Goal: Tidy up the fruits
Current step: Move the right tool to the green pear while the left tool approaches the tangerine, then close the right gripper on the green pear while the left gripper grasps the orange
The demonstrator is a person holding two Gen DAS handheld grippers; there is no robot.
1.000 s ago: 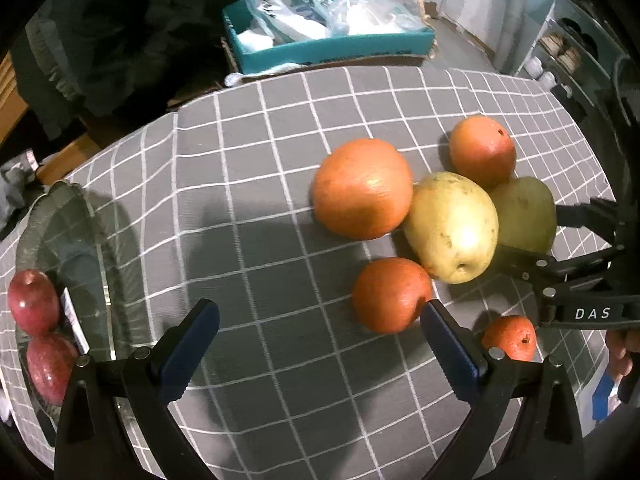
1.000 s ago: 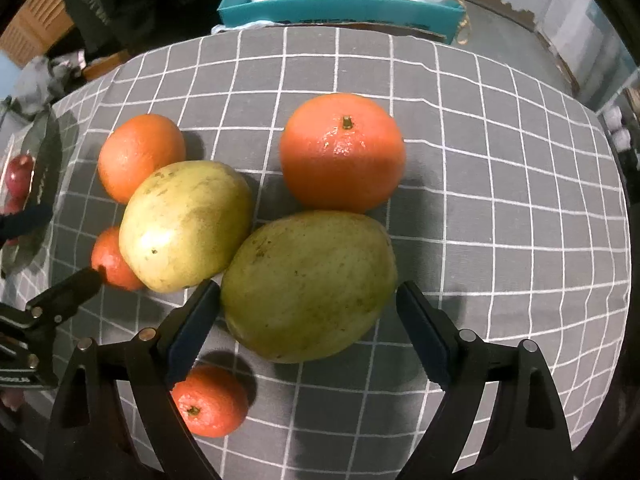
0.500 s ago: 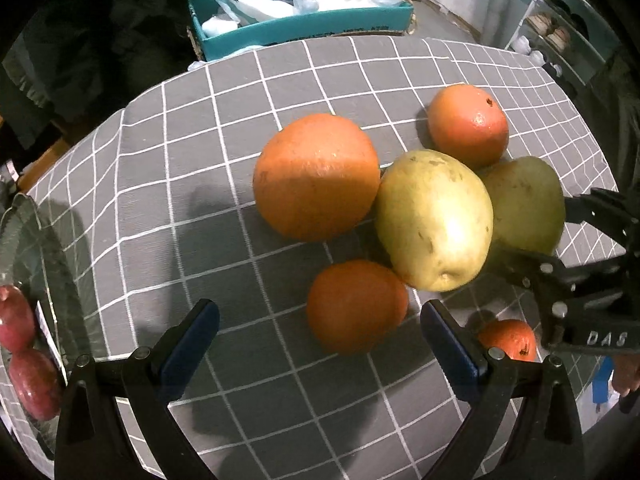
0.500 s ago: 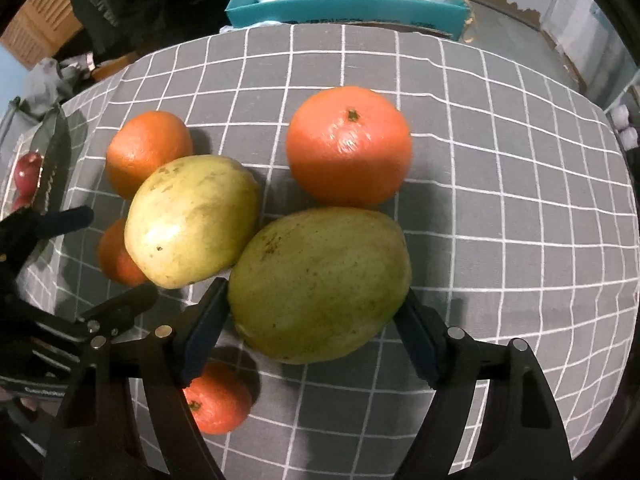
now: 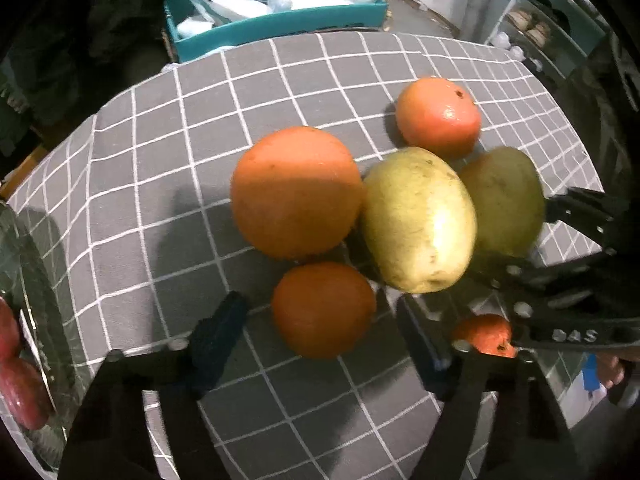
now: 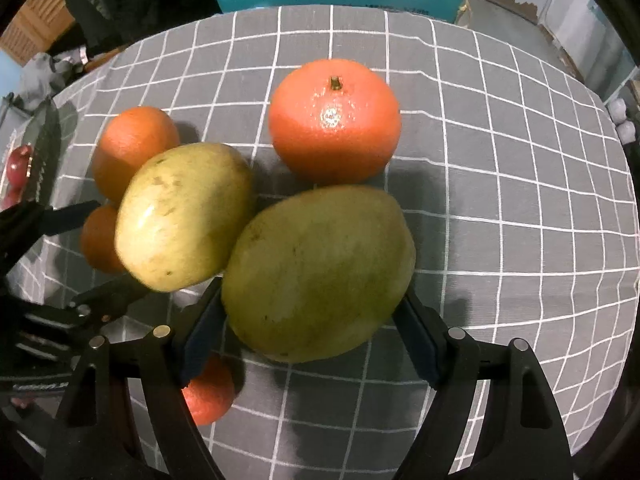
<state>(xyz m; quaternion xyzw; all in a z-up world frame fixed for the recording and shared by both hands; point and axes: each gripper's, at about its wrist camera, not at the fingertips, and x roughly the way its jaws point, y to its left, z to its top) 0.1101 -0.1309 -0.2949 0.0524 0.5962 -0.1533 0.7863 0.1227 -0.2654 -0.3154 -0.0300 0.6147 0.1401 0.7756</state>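
Fruit lies bunched on a grey checked tablecloth [image 5: 168,184]. A small orange [image 5: 324,310] sits between the jaws of my left gripper [image 5: 320,312]. Those jaws are closing, and a narrow gap still shows on each side of the orange. Behind it are a big orange [image 5: 296,192], a yellow mango [image 5: 418,220] and a stemmed mandarin [image 5: 438,116]. My right gripper [image 6: 310,296] is closing on the green mango [image 6: 320,272], with both pads against its sides. The yellow mango [image 6: 184,216] leans against the green one.
A tiny mandarin [image 6: 210,396] lies under the right gripper's left finger. A glass plate [image 5: 36,280] holding red apples [image 5: 16,388] stands at the table's left edge. A teal box [image 5: 280,24] of plastic bags sits beyond the far edge. The two grippers are close together.
My left gripper moved in over the small orange and its jaws narrowed around it. The right jaws closed from wide open onto the green mango.
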